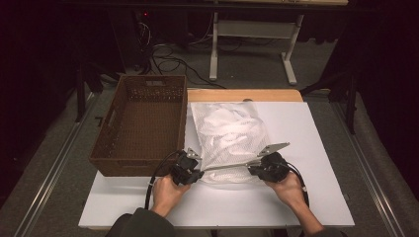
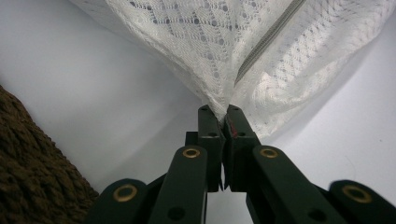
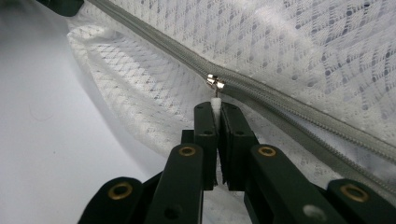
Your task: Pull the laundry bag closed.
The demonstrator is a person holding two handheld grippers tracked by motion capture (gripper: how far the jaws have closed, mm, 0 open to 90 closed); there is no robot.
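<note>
Near the table's front edge, the mesh laundry bag [image 1: 228, 140] lay flat on the white board [image 1: 316, 197], just right of the wicker basket [image 1: 141, 123]. L gripper [image 2: 223, 111] was clamped on the bag's corner fabric; R gripper [image 3: 216, 106] pinched the zip's pull tab [image 3: 215, 101]. Risk: tab is tiny, so a skewed pull could slip it from the jaws, or mesh could snag in the slider [image 3: 215, 82].

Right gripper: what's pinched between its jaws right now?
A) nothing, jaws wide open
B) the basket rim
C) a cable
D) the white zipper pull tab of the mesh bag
D: in the right gripper view the right gripper has its jaws shut on the white pull tab hanging from the metal slider on the mesh bag zipper.
</note>
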